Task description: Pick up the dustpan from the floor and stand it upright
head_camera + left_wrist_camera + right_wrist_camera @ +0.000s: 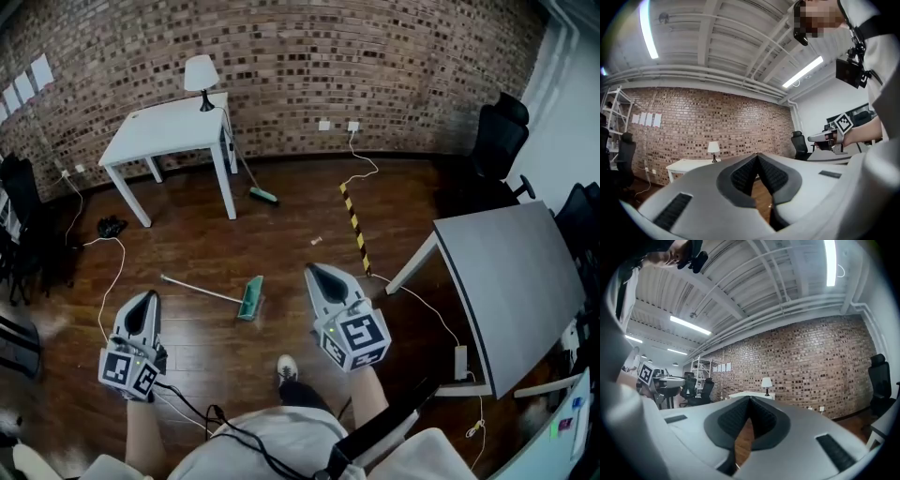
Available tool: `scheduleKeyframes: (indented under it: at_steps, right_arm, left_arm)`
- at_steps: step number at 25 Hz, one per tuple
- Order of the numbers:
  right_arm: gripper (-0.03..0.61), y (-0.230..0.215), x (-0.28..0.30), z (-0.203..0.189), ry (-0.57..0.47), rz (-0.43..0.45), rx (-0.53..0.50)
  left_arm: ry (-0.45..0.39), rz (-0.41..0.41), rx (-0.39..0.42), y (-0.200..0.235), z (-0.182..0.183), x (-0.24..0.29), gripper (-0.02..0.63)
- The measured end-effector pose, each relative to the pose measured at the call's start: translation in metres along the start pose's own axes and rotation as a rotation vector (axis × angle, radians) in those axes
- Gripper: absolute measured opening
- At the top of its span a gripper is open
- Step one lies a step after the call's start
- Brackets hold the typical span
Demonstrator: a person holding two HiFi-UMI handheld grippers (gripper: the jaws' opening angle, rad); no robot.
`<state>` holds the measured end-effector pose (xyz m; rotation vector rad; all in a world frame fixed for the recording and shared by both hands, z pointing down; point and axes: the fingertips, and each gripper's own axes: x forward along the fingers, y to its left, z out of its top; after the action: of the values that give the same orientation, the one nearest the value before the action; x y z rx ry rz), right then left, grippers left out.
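Note:
The dustpan (250, 298) lies flat on the wooden floor in the head view, a green pan with a long thin handle (192, 287) running off to the left. My left gripper (145, 297) is held level to the left of it, above the floor, its jaws shut and empty. My right gripper (313, 271) hangs to the right of the pan, also shut on nothing. In the left gripper view my left gripper (757, 158) shows its pads pressed together. The right gripper view shows my right gripper (750, 400) closed the same way. Neither gripper view shows the dustpan.
A white table (169, 131) with a lamp (201, 80) stands by the brick wall, a green broom (255, 187) leaning at its leg. A grey table (511, 281) fills the right, with black chairs (497, 141) behind it. A yellow-black floor strip (354, 225) and cables (112, 272) cross the floor.

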<state>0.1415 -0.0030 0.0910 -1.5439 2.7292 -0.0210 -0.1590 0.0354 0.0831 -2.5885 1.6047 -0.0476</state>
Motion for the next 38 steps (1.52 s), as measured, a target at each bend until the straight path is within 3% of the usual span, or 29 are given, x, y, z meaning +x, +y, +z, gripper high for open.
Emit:
scheduleKeyframes:
  at_steps: [7,12,18,21,24,25,26,28,30,31,33,34,36,38]
  right_arm:
    - [-0.017,-0.057,0.078,0.004,0.010,0.044,-0.032]
    - [-0.017,-0.061,0.109,-0.001,0.029,0.068,-0.007]
    - [-0.017,-0.071,0.127,0.002,0.027,0.031,0.007]
    - [-0.017,-0.078,0.132,0.003,0.033,0.023,0.007]
    - [-0.017,-0.084,0.127,0.000,0.035,0.045,0.059]
    - [-0.015,-0.084,0.125,0.002,0.022,0.064,0.102]
    - [0.030,-0.084,0.124,0.005,0.004,0.084,0.155]
    - [0.031,-0.085,0.128,0.008,-0.021,0.129,0.263]
    - [0.031,-0.085,0.139,-0.001,-0.005,0.170,0.329]
    - [0.045,-0.085,0.147,-0.011,0.017,0.179,0.334]
    - [0.186,-0.085,0.162,-0.038,0.072,0.172,0.308]
    - [0.215,-0.084,0.170,-0.053,0.102,0.165,0.292]
    - [0.233,-0.083,0.187,-0.084,0.158,0.163,0.276]
    - [0.239,-0.080,0.207,-0.120,0.203,0.172,0.300]
  left_arm:
    - [0.021,0.026,0.008,0.024,-0.007,0.073,-0.005]
    - [0.060,0.012,0.009,0.040,-0.014,0.100,-0.005]
    - [0.140,0.025,-0.037,0.068,-0.038,0.112,-0.005]
    - [0.139,0.049,-0.080,0.076,-0.039,0.121,-0.005]
    - [0.172,0.034,-0.198,0.069,-0.056,0.128,-0.003]
    - [0.192,0.031,-0.259,0.068,-0.066,0.130,0.001]
    - [0.209,0.027,-0.327,0.067,-0.076,0.131,0.018]
    - [0.229,0.028,-0.476,0.070,-0.096,0.133,0.027]
    - [0.234,0.046,-0.614,0.079,-0.117,0.135,0.075]
    - [0.240,0.054,-0.662,0.085,-0.131,0.136,0.098]
    - [0.270,0.050,-0.727,0.099,-0.168,0.140,0.124]
    - [0.283,0.033,-0.764,0.105,-0.189,0.144,0.143]
    - [0.291,-0.010,-0.866,0.115,-0.230,0.159,0.164]
    - [0.316,0.009,-0.957,0.132,-0.279,0.169,0.169]
